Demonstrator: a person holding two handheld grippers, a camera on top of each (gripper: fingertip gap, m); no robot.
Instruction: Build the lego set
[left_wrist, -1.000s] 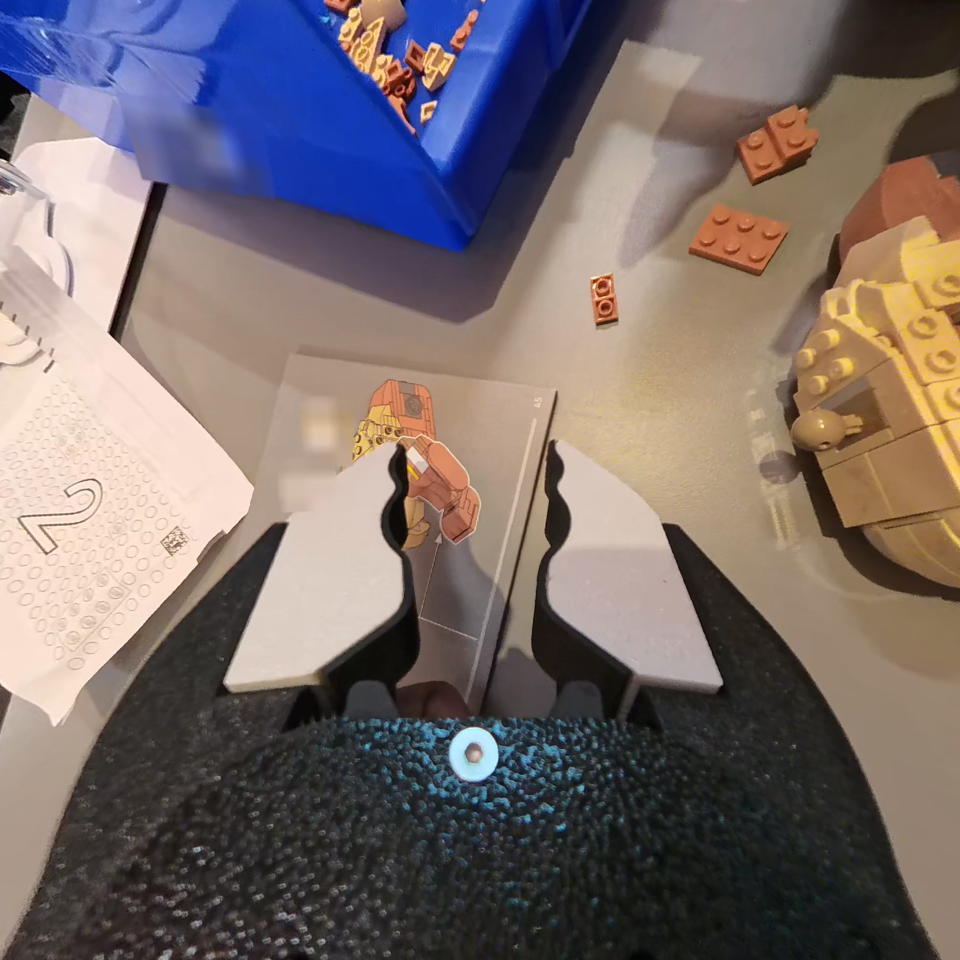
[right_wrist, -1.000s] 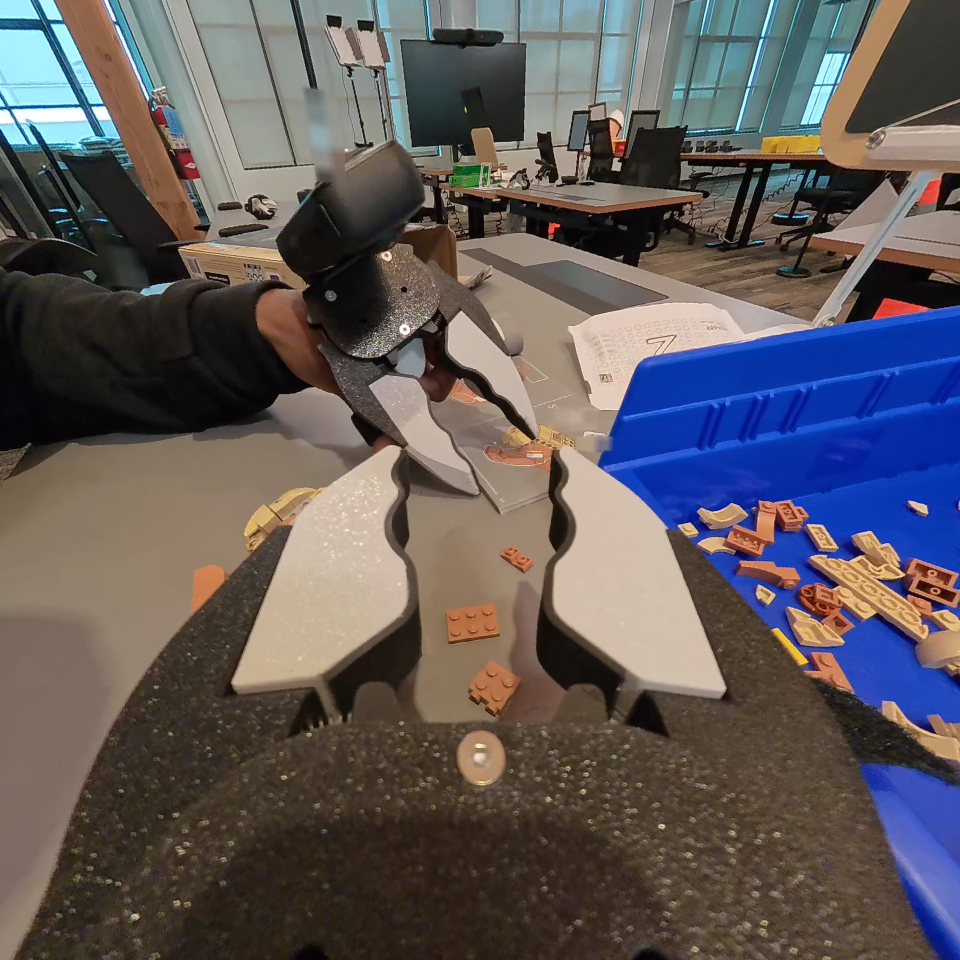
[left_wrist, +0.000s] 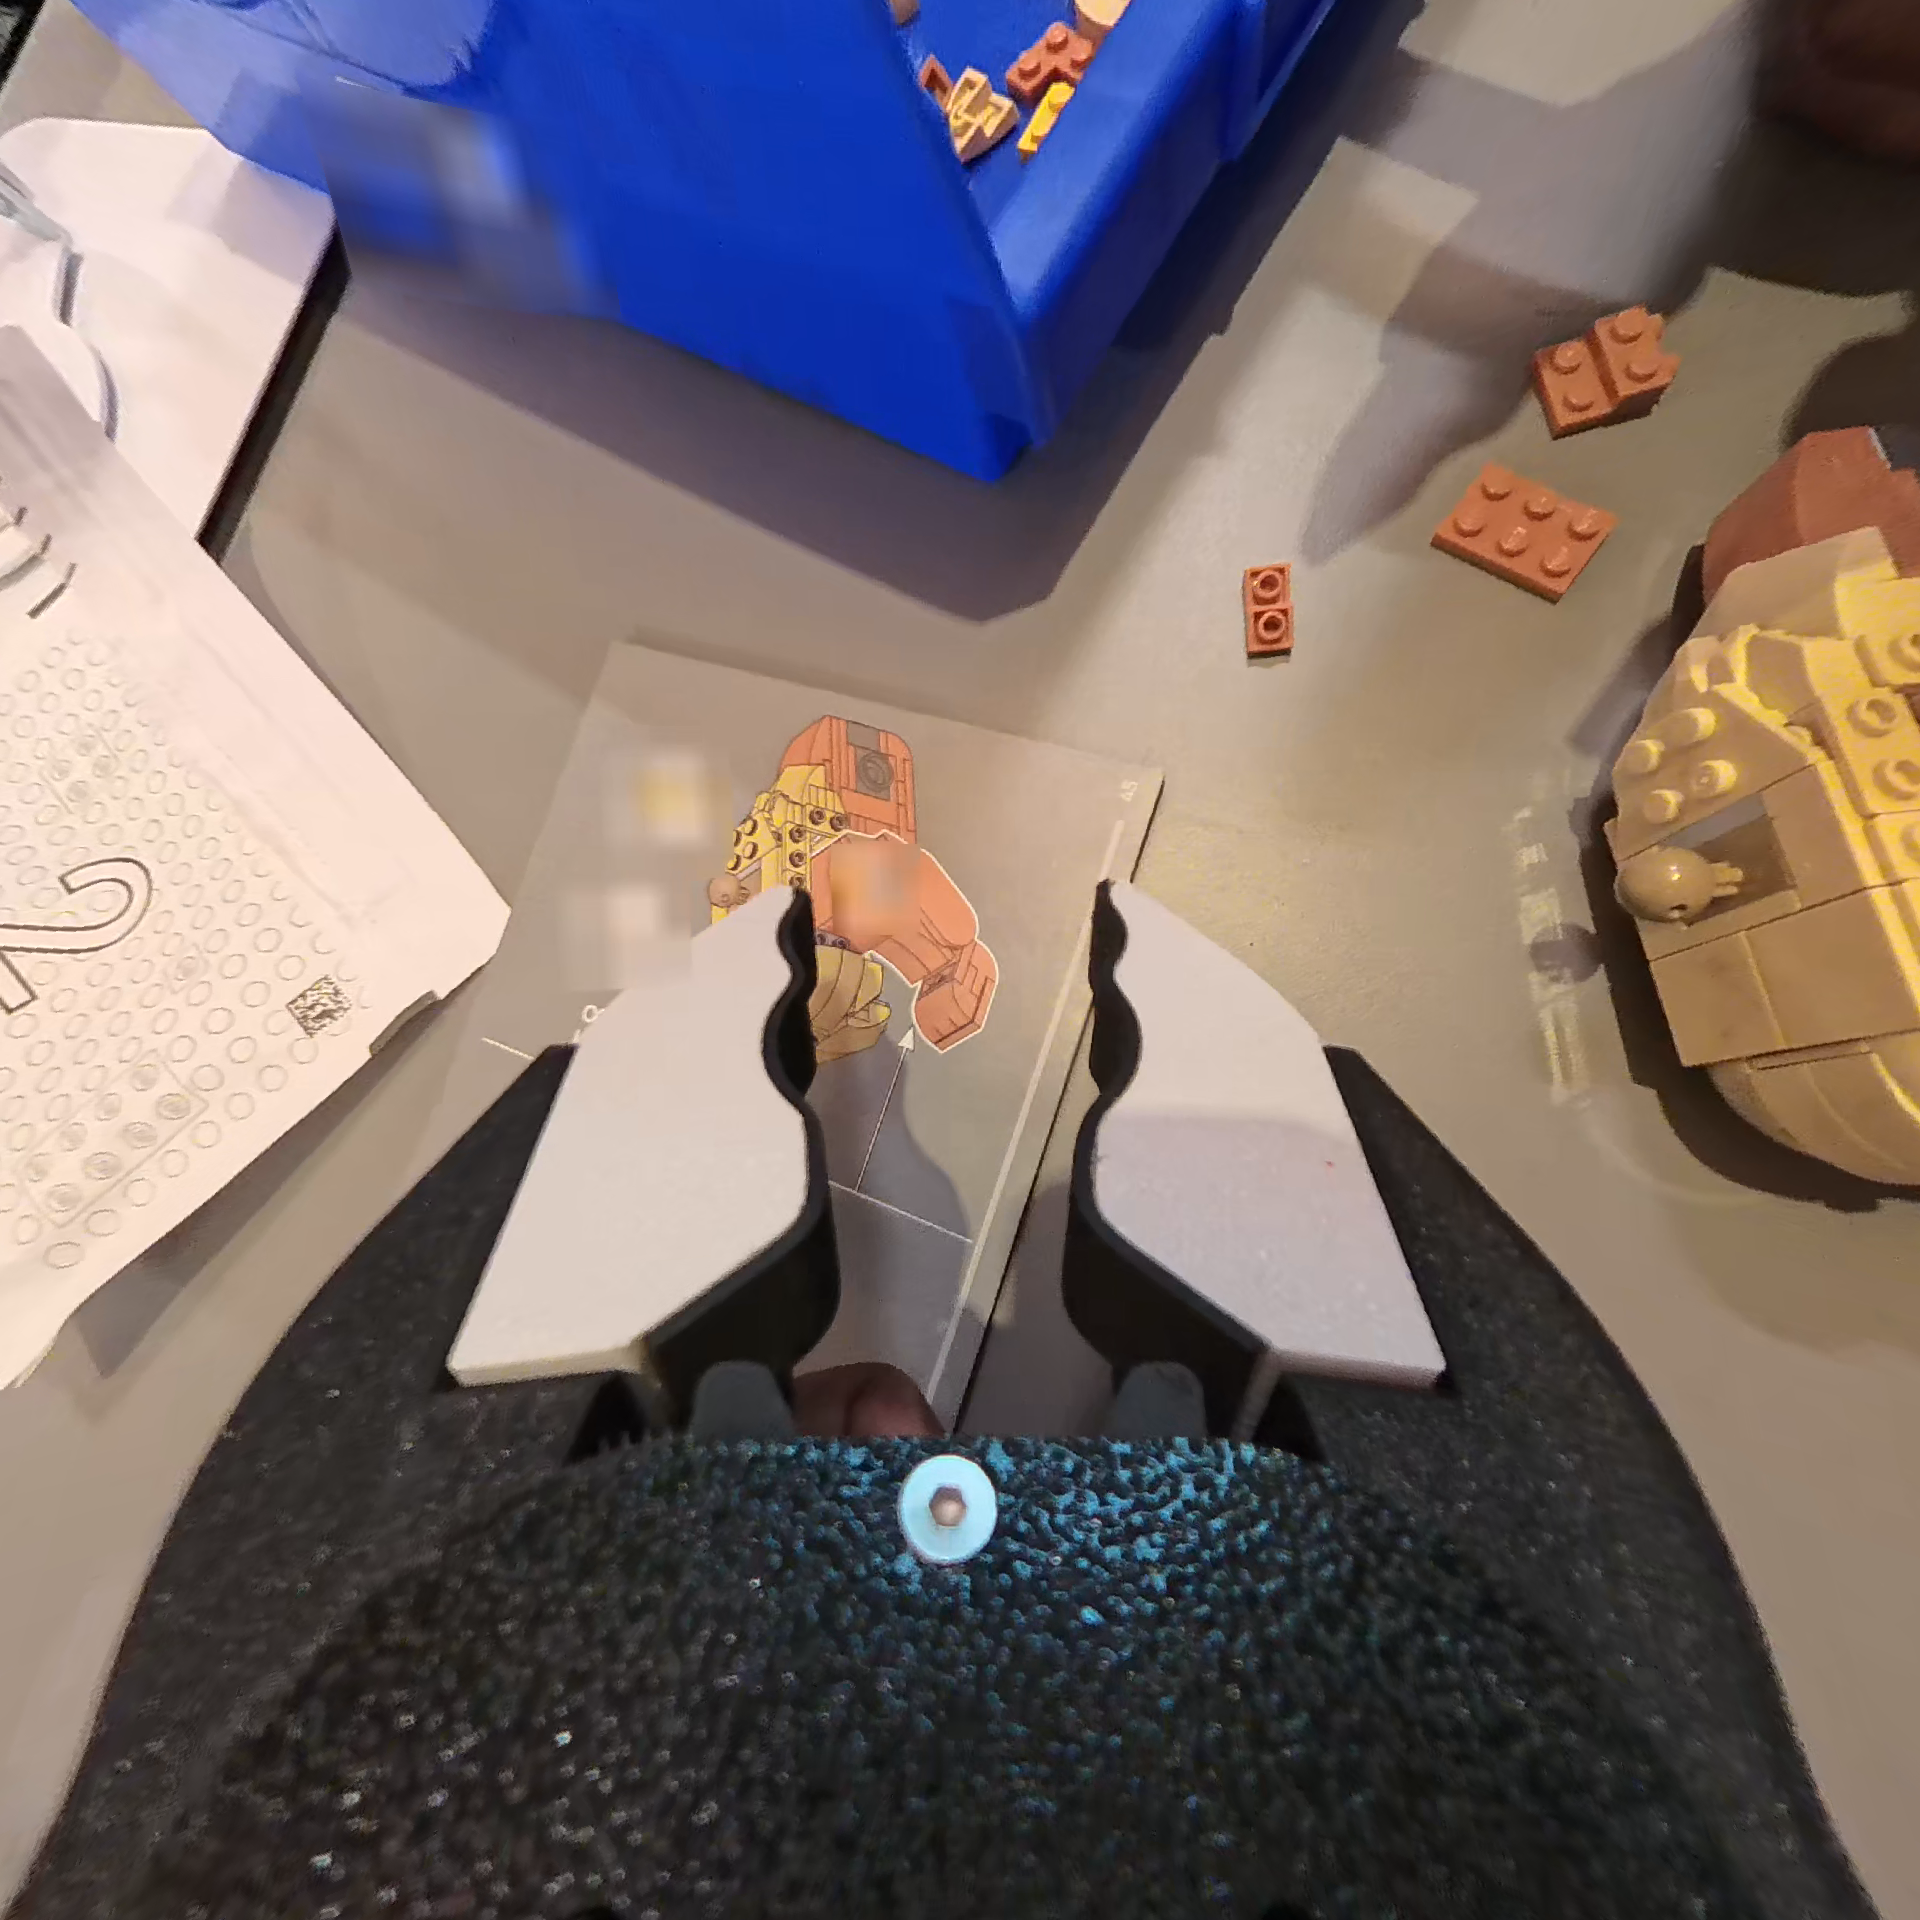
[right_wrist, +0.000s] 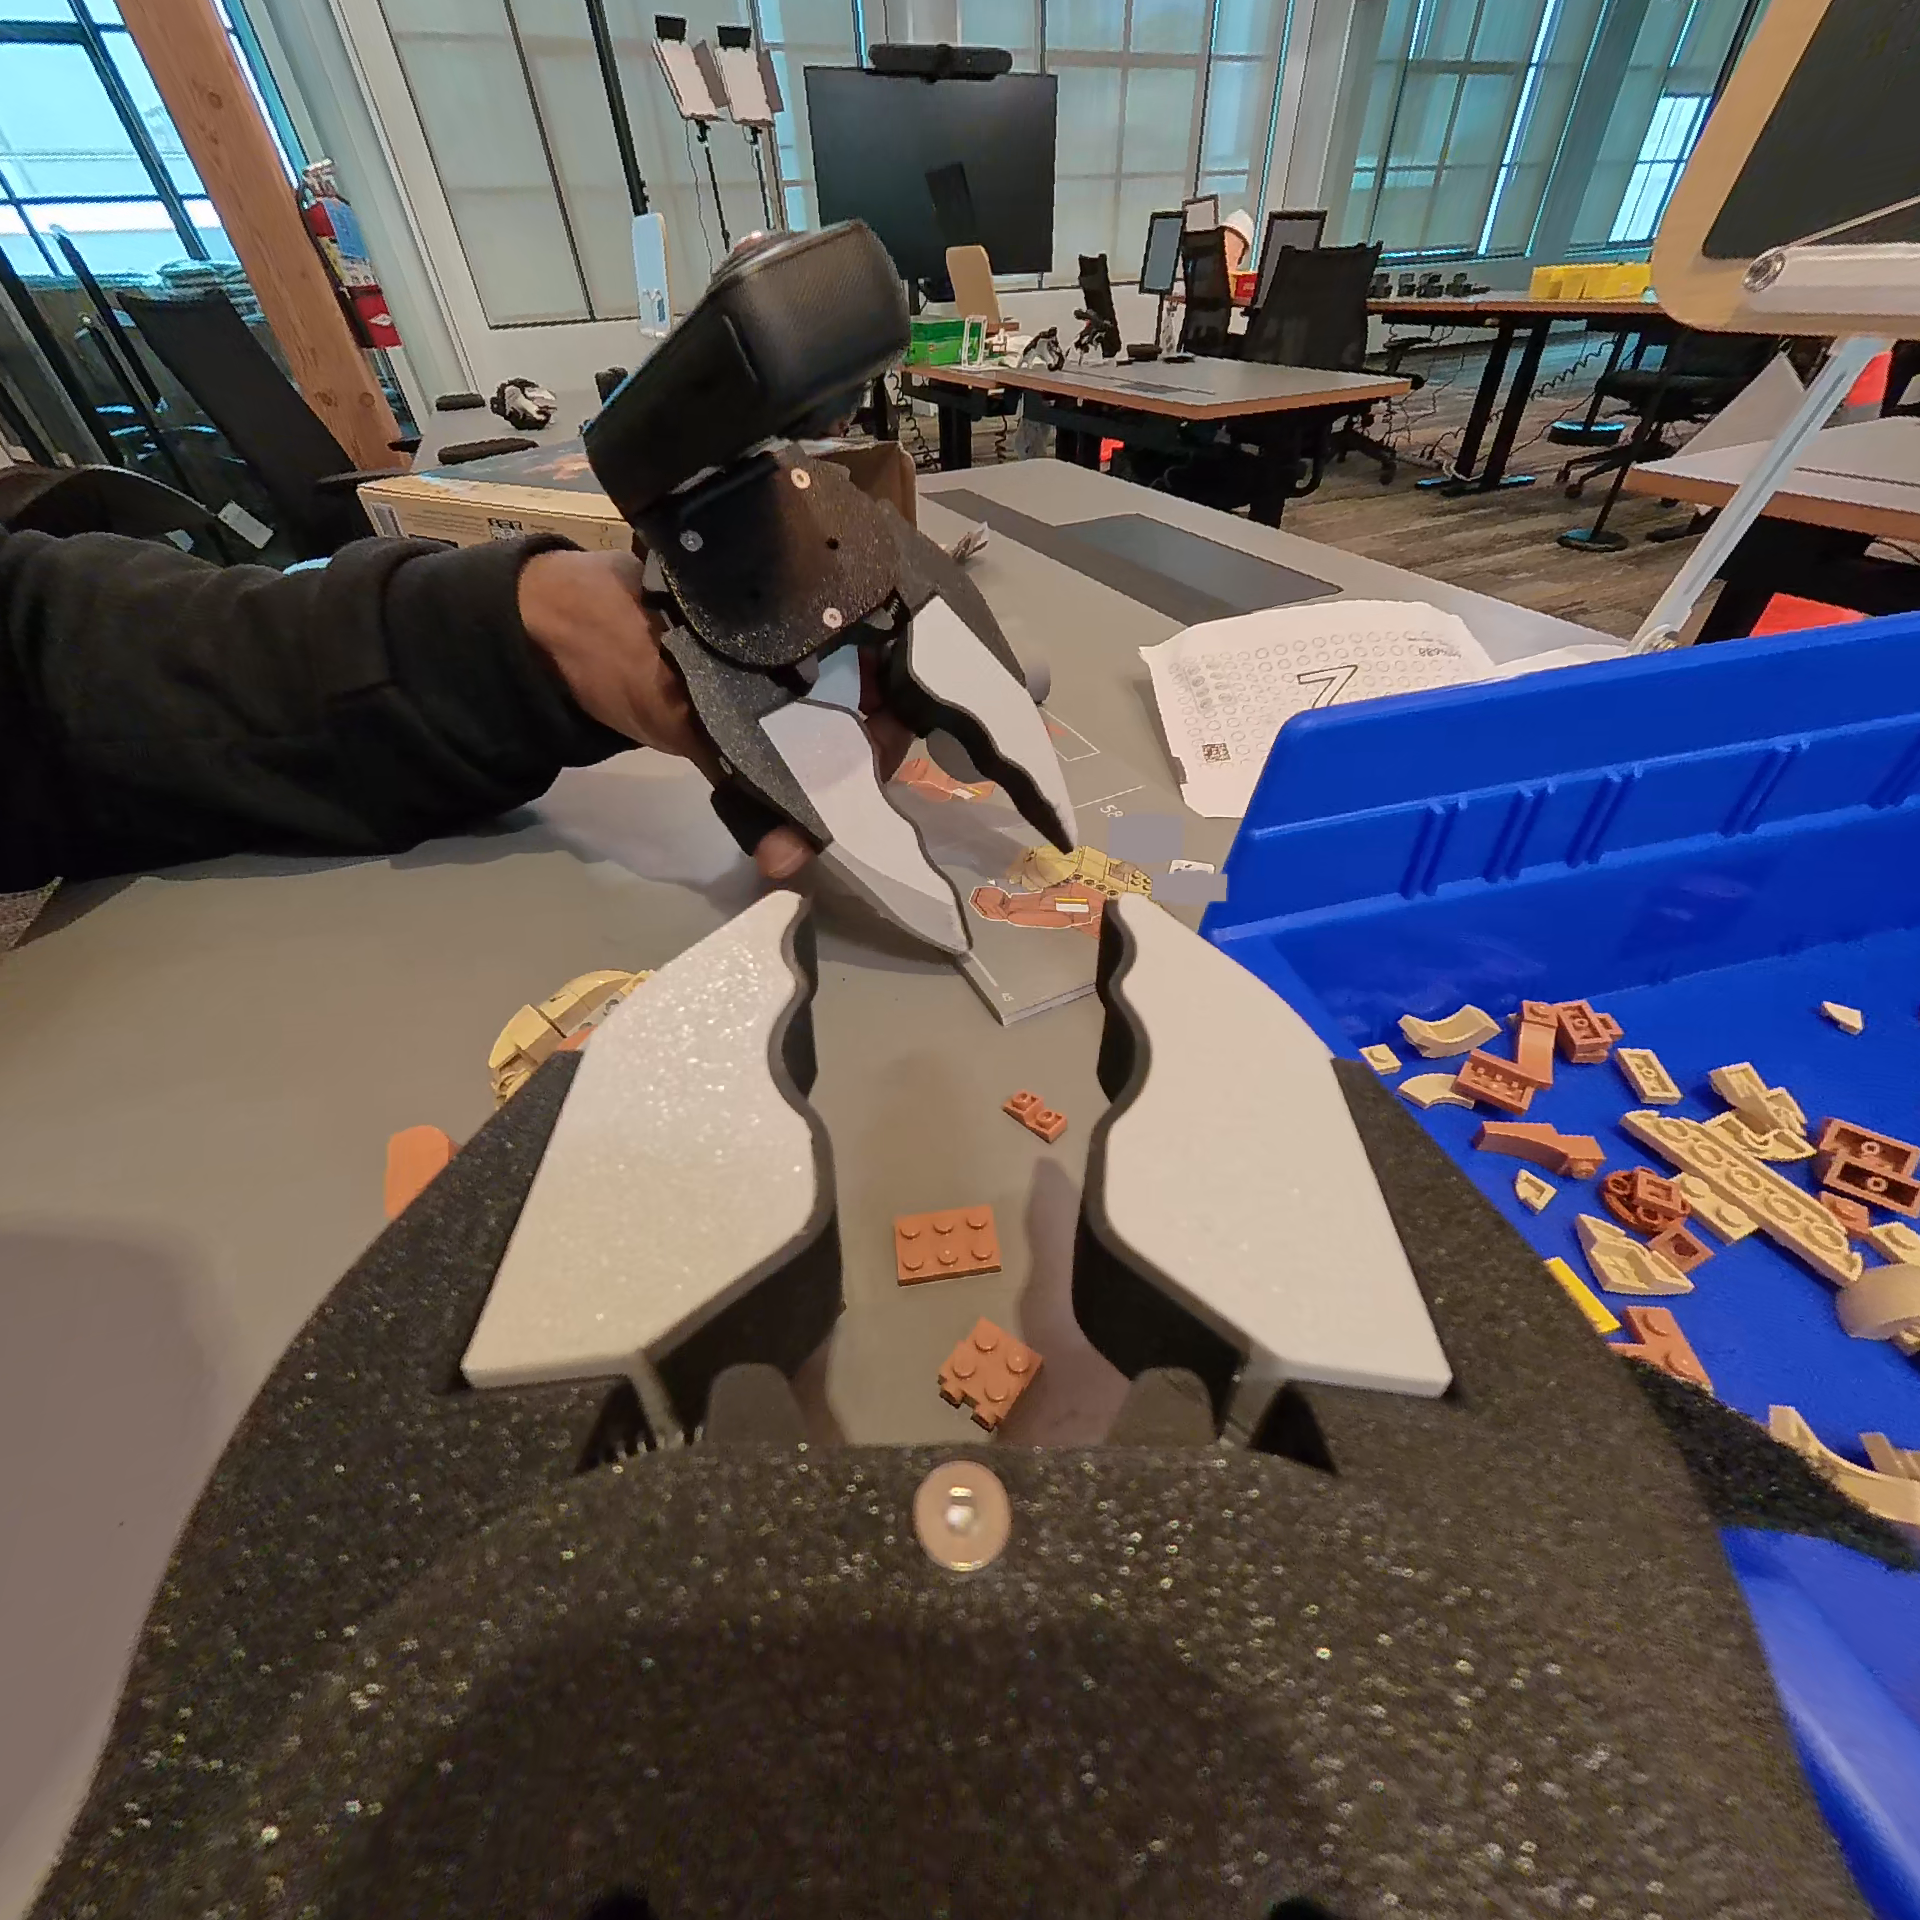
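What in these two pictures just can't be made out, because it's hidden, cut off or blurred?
- Left wrist view: the tan model runs off the right edge.
- Left wrist view: the instruction booklet is partly covered by the open left gripper and by blur patches.
- Left wrist view: the blue bin is smeared, its contents mostly cut off.
- Right wrist view: the right gripper hides most of the tan model.

We see an open office: tall windows (right_wrist: 1455, 156) along the back, a dark screen (right_wrist: 930, 166) centre top, desks (right_wrist: 1174, 390) with black chairs (right_wrist: 1299, 301), wood floor (right_wrist: 1455, 520) at right, and a timber post (right_wrist: 260, 229) at upper left.
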